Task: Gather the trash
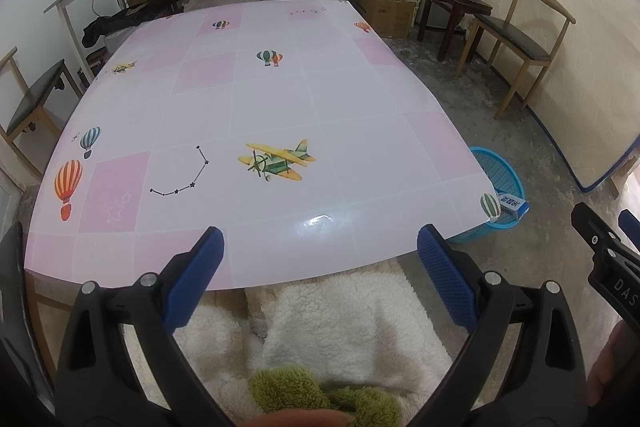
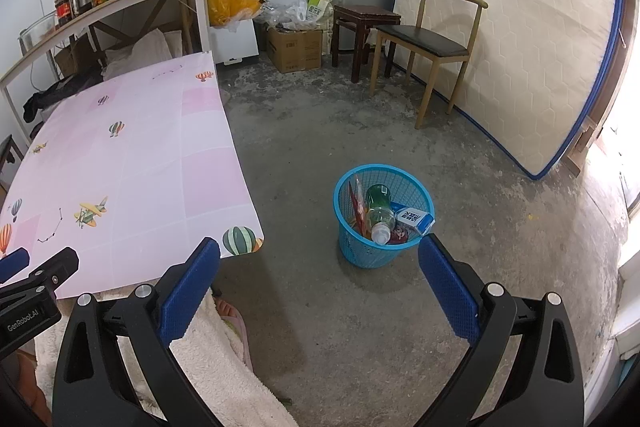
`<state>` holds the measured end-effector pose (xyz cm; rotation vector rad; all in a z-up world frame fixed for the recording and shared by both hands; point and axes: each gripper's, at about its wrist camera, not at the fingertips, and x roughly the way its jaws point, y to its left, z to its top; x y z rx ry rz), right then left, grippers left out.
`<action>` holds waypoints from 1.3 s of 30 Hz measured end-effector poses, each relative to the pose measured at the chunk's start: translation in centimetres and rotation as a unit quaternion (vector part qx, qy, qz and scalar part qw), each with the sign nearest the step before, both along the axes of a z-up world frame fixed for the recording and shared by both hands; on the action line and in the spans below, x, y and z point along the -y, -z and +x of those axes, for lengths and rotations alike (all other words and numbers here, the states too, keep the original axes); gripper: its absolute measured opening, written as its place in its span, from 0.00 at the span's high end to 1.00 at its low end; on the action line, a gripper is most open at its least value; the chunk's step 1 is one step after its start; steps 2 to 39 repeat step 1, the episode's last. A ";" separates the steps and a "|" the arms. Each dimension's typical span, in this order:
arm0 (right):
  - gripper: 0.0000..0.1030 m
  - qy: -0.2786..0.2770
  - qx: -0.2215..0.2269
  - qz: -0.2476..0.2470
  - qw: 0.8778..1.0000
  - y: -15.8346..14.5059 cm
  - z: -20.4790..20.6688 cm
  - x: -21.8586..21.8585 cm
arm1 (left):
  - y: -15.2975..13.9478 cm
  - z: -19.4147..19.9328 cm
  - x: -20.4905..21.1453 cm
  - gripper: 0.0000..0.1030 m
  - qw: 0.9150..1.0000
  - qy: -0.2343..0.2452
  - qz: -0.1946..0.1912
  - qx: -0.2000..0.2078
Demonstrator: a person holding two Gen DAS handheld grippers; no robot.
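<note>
- The bench (image 1: 280, 99), covered in a pink checked cloth printed with aeroplanes and balloons, shows no loose item anywhere on its surface in either wrist view; its near edge and its right corner are both bare.
- The trash basket (image 2: 362, 255), a blue mesh bin, stands on the concrete floor (image 2: 320, 155) just off the bench's near right corner, apart from the bench leg line and upright.
- Inside the basket lie a clear plastic bottle (image 2: 378, 213) with a green label, tilted with its neck towards the near rim, a white and blue carton (image 2: 416, 219) resting against the right rim and partly over it, and a red wrapper (image 2: 356, 201) standing along the left wall.
- The left claw (image 1: 320, 255) hovers over the near edge of the bench with its blue pads wide apart and nothing between them.
- The right claw (image 2: 320, 267) points at the floor beside the basket, likewise spread wide and empty.
- Judged from this arrangement, collection appears complete or nearly so: the visible trash is already in the basket and no piece remains in sight on the bench or on the floor nearby.
- What may remain is only a check of areas hidden below the bench and behind the fleece garment (image 1: 340, 323) at the bottom of both views.
</note>
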<state>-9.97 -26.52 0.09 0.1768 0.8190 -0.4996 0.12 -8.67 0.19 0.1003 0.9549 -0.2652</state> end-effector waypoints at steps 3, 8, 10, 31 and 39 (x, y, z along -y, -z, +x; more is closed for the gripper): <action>0.06 0.000 0.000 0.000 1.000 0.0 0.0 0.0 | 0.0 0.0 0.0 0.09 1.000 0.000 0.000 -0.001; 0.06 0.000 0.000 0.000 1.000 0.0 0.0 0.0 | 0.0 0.0 0.0 0.09 1.000 0.000 0.000 -0.001; 0.06 0.000 0.000 0.000 1.000 0.0 0.0 0.0 | 0.0 0.0 0.0 0.09 1.000 0.000 0.000 -0.001; 0.06 0.000 0.000 0.000 1.000 0.0 0.0 0.0 | 0.0 0.0 0.0 0.09 1.000 0.000 0.000 -0.001; 0.06 0.000 0.000 0.000 1.000 0.0 0.0 0.0 | 0.0 0.0 0.0 0.09 1.000 0.000 0.000 -0.001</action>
